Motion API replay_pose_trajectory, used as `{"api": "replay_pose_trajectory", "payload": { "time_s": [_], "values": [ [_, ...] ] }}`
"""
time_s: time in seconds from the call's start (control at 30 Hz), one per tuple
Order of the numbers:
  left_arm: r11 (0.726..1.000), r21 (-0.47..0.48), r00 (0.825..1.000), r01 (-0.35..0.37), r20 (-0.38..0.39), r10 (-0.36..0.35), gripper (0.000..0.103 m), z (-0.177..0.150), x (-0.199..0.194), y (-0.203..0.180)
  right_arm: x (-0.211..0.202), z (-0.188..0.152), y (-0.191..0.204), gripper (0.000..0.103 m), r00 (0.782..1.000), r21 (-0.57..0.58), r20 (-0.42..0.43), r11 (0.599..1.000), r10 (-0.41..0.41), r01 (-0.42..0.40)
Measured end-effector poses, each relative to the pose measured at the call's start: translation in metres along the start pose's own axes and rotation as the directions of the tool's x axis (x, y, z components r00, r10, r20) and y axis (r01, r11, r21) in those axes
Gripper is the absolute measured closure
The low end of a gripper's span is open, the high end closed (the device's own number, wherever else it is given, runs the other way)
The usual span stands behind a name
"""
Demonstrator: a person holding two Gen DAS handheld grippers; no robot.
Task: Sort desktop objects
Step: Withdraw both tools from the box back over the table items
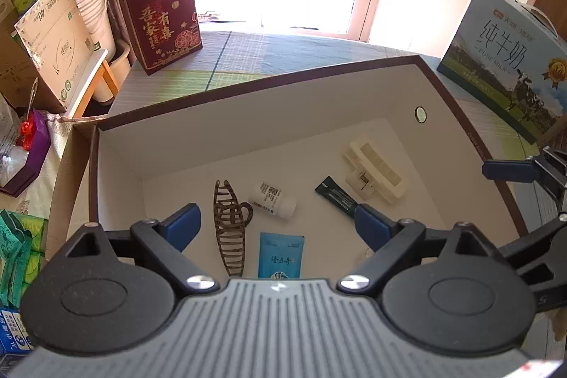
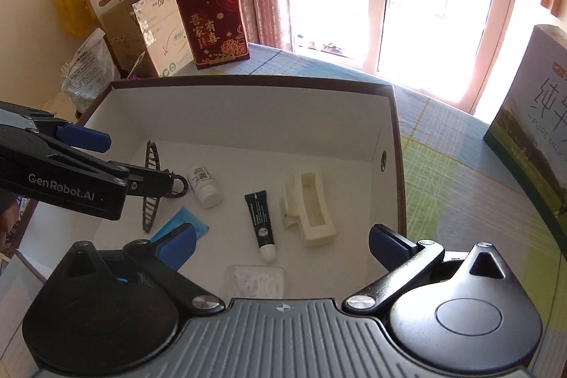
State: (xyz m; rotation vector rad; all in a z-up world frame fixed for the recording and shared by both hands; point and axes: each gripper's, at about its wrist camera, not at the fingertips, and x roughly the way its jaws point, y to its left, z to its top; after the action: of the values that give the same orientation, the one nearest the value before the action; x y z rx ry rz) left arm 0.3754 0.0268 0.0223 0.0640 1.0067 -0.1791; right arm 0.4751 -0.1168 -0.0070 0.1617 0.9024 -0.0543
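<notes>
Box (image 2: 388,130) holds brown clip (image 1: 230,222), bottle (image 2: 203,186), tube (image 2: 260,222), sachet (image 1: 281,254), cream clip (image 2: 313,213) | both jaws open, empty

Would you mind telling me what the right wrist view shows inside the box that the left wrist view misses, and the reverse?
Only the right wrist view shows the clear packet at the near edge of the box floor and the dark tube's white cap.

Only the left wrist view shows the blue sachet whole, with its printed face; the right view catches just a corner.

Both show the white box, brown hair clip, white bottle, dark tube and cream hair clip, with both grippers' jaws open and empty.
</notes>
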Motion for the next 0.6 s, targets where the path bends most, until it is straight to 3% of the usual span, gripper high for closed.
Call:
{"api": "replay_pose_trajectory", "payload": {
  "time_s": [0.6],
  "values": [
    [0.996,-0.029,0.987,-0.084,0.137,0.087,0.009,-0.048,-0.097,-0.007,-0.088,-0.035,0.016,0.002,0.984,0.124,0.175,0.992,-0.040,0.018]
  ]
}}
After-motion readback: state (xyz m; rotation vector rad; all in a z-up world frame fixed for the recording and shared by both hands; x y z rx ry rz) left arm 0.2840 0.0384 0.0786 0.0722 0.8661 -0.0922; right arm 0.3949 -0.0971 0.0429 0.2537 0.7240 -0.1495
